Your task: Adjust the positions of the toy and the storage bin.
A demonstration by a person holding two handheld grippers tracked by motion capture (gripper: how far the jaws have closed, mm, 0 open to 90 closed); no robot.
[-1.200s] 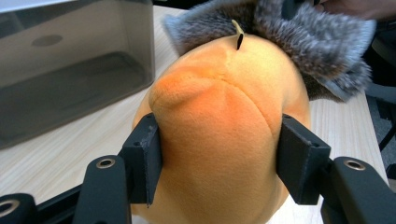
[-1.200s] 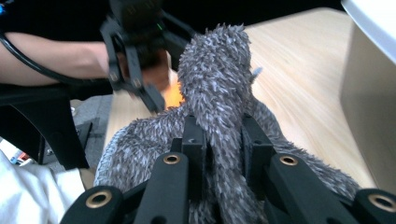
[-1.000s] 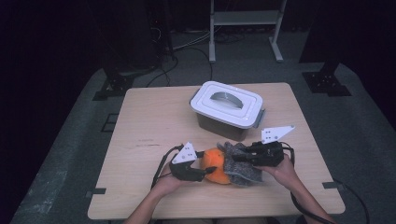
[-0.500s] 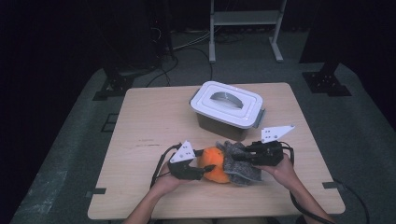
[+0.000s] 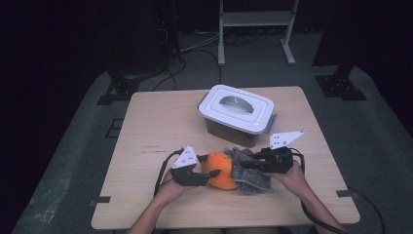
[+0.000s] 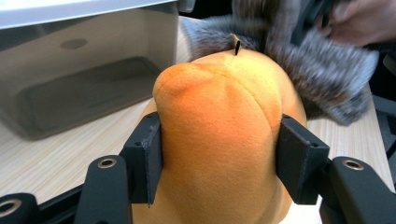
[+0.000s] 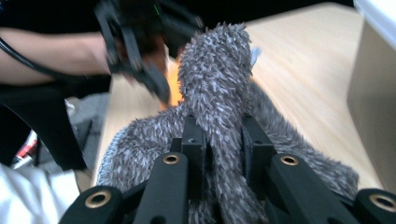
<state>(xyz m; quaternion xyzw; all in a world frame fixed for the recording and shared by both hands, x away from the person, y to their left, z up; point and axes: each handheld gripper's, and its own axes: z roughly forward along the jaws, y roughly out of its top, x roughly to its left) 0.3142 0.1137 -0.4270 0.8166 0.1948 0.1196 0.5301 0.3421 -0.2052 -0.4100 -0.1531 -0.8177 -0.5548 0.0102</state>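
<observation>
Clamping: left claw [image 6: 218,158] on orange plush [image 6: 224,140] | right claw [image 7: 223,154] pinches grey cloth [image 7: 219,93] | high view: lidded box [image 5: 237,115]

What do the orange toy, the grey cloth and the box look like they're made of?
Orange toy: soft plush, apparently short matte fleece; it bulges between the left tool's pads.
Grey cloth: shaggy, fuzzy fabric, probably microfibre or faux fur; long fibres stick out.
Box: likely hard plastic, with translucent grey walls and a smooth white lid.

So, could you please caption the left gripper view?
Left tongs clamp an orange plush fruit beside a grey furry cloth.
</observation>
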